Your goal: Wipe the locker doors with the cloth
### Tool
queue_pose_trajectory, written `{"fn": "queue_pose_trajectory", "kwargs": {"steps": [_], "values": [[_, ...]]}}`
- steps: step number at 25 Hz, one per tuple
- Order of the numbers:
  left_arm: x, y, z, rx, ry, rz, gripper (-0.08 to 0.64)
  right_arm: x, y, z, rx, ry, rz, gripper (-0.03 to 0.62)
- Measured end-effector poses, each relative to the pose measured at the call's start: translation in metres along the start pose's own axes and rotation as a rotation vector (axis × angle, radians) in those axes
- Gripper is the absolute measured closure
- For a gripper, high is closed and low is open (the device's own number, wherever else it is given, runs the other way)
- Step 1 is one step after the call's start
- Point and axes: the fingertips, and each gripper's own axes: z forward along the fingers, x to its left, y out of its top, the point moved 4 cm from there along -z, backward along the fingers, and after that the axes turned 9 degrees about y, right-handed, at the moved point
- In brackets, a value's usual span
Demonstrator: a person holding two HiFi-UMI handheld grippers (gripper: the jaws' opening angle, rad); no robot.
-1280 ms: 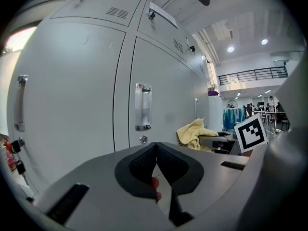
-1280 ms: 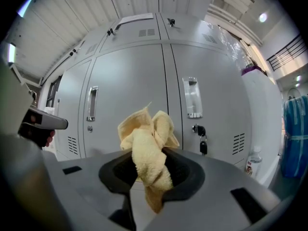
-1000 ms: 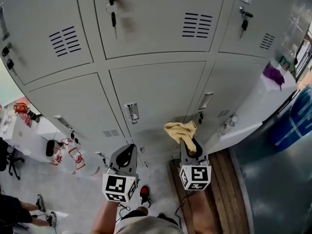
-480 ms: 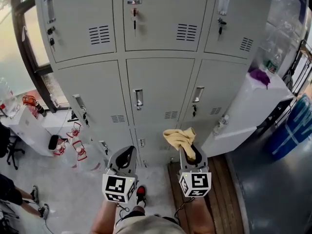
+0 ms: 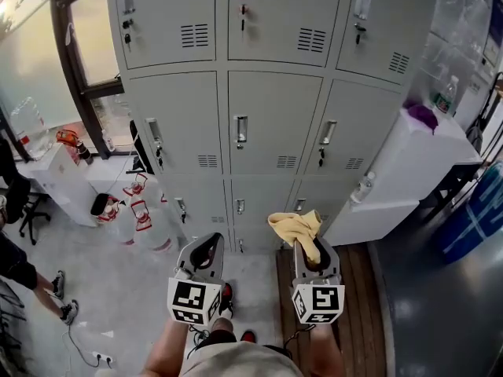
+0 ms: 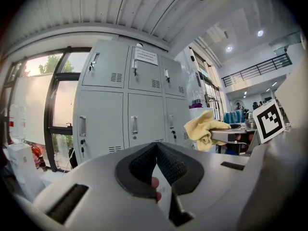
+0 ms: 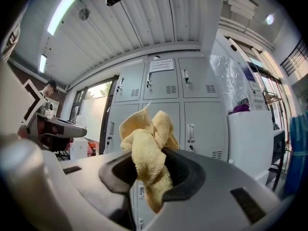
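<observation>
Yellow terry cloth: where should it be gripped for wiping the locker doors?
By its bunched middle, from the rear, as the right tongs hold it: the yellow terry cloth bulges beyond the tips toward the grey metal lockers, probably leaving a soft pad to press.

1. Place: the locker area of a workplace hall, industrial in build.
2. Bank of pale grey metal lockers (image 5: 275,120): stacked in tiers, with louvred vents, handles, and keys hanging in several locks.
3. Ribbed sheet-metal ceiling (image 7: 144,23), fitted with a long strip light (image 7: 60,13).
4. Dark-railed upper gallery (image 6: 262,67), set below round ceiling lamps.
5. Tall dark-framed window (image 5: 98,30), just beside the lockers.
6. Bare grey floor (image 5: 118,305), with clear plastic water jugs with red handles (image 5: 141,220) standing at the locker base.
</observation>
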Motion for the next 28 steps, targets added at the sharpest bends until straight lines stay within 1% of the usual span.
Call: {"fn": "queue_pose_trajectory", "kwargs": {"steps": [4,10,28], "values": [[-0.004,-0.003,-0.02,0.005,0.011,0.003,0.537,0.01,-0.003,-0.017,-0.005,0.008,0.019,0.462],[-0.013,-0.007,-0.035,0.006,0.012,0.002,0.537,0.018,-0.007,-0.034,-0.003,0.018,0.015,0.462],[-0.016,-0.007,-0.035,0.012,0.002,0.007,0.537,0.02,-0.012,-0.039,0.007,0.004,0.02,0.462]]}}
